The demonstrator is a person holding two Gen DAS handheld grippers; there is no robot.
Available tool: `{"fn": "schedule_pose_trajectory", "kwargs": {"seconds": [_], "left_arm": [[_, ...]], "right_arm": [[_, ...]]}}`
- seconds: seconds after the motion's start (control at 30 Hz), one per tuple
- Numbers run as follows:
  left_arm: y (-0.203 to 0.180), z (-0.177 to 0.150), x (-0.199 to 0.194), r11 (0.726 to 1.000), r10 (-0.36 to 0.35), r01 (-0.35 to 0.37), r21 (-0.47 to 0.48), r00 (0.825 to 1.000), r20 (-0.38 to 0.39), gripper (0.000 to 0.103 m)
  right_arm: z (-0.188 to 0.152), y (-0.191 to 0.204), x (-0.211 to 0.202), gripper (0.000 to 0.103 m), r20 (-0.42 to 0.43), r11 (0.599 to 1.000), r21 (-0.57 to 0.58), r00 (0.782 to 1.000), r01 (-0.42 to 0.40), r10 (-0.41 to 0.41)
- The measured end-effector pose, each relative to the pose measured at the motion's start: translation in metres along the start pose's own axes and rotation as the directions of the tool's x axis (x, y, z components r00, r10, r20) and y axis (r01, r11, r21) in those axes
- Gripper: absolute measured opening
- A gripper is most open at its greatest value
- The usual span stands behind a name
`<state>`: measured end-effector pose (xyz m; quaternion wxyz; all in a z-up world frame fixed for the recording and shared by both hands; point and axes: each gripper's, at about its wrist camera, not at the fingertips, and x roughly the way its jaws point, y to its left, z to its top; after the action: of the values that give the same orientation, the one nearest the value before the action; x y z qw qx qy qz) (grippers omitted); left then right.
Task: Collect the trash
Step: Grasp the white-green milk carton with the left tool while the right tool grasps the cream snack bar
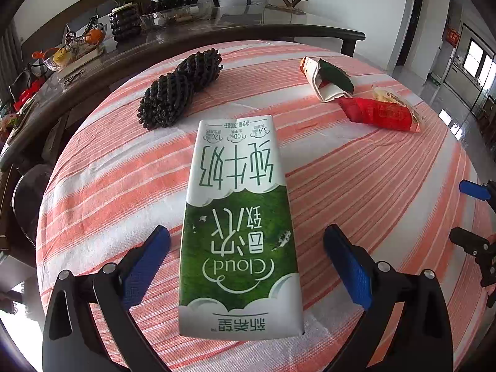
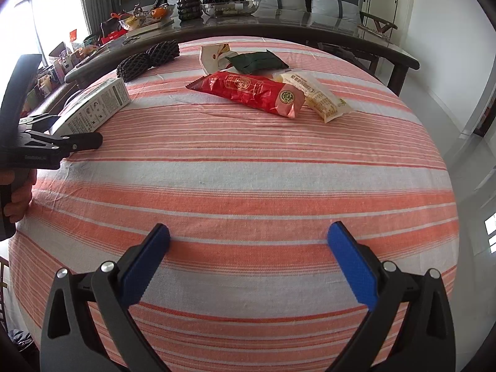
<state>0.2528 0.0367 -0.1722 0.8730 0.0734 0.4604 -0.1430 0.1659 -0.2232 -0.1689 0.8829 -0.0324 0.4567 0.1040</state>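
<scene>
A green and white milk carton [image 1: 238,226] lies flat on the striped tablecloth [image 1: 372,186]. My left gripper [image 1: 246,241] is open, with one blue pad on each side of the carton, not touching it. The carton also shows at the left in the right wrist view [image 2: 96,105]. My right gripper [image 2: 248,238] is open and empty over bare cloth near the table's front. A red wrapper [image 2: 248,93], a pale yellow wrapper [image 2: 319,93], a dark green packet [image 2: 257,60] and a white and red wrapper [image 2: 214,57] lie at the far side.
A black foam fruit net [image 1: 176,90] lies beyond the carton to the left. A dark glass-topped table [image 2: 279,28] with bowls, a vase and clutter stands behind the round table. The right gripper shows at the right edge of the left wrist view [image 1: 477,217].
</scene>
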Motion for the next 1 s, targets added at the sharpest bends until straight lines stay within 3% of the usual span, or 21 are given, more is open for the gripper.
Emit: {"fn": "schedule_pose_trajectory", "kwargs": {"seconds": [0.1,0.23,0.37,0.43,0.57,0.6,0.67,0.7,0.77,0.83,0.9,1.0], "left_arm": [[0.000,0.000,0.000,1.000,0.000,0.000,0.002,1.000,0.003,0.098],[0.001,0.000,0.000,1.000,0.000,0.000,-0.002,1.000,0.003,0.099],[0.001,0.001,0.000,1.000,-0.001,0.001,-0.001,1.000,0.003,0.099],[0.001,0.000,0.000,1.000,-0.001,0.001,-0.002,1.000,0.003,0.099],[0.001,0.000,0.000,1.000,-0.001,0.001,-0.002,1.000,0.003,0.099],[0.000,0.000,0.000,1.000,-0.001,0.001,-0.002,1.000,0.003,0.099],[0.000,0.000,0.000,1.000,-0.001,0.001,-0.001,1.000,0.003,0.099],[0.000,0.000,0.000,1.000,-0.001,0.001,-0.002,1.000,0.003,0.099],[0.000,0.000,0.000,1.000,0.000,0.000,-0.002,1.000,0.003,0.099],[0.001,0.000,0.000,1.000,-0.001,0.001,-0.002,1.000,0.003,0.099],[0.001,0.000,0.000,1.000,-0.002,0.002,-0.002,1.000,0.003,0.099],[0.001,0.000,0.000,1.000,-0.002,0.002,-0.002,1.000,0.003,0.099]], "right_arm": [[0.008,-0.022,-0.003,0.098,0.024,0.996,0.079,0.999,-0.048,0.046],[0.045,-0.070,-0.013,0.098,0.121,0.986,0.160,0.991,0.042,-0.062],[0.092,-0.079,0.001,0.098,0.116,0.985,0.030,0.978,0.171,-0.174],[0.108,-0.072,0.022,0.098,0.070,0.974,-0.060,0.975,0.217,-0.213],[0.109,-0.051,0.052,0.097,-0.015,0.977,-0.150,0.988,0.152,-0.156],[0.106,-0.042,0.050,0.097,-0.016,0.982,-0.161,0.995,0.099,-0.103],[0.096,-0.020,0.040,0.097,-0.048,0.978,-0.191,0.995,-0.090,0.082],[0.094,-0.013,0.034,0.097,-0.045,0.970,-0.216,0.994,-0.110,0.103],[0.095,-0.013,0.023,0.097,0.006,0.965,-0.248,0.996,-0.080,0.084],[0.106,-0.034,0.026,0.097,0.027,0.978,-0.207,1.000,0.010,-0.005],[0.115,-0.062,0.045,0.097,-0.021,0.984,-0.164,0.997,0.070,-0.074],[0.115,-0.077,0.066,0.093,-0.091,0.983,-0.175,0.994,0.051,-0.068]]}}
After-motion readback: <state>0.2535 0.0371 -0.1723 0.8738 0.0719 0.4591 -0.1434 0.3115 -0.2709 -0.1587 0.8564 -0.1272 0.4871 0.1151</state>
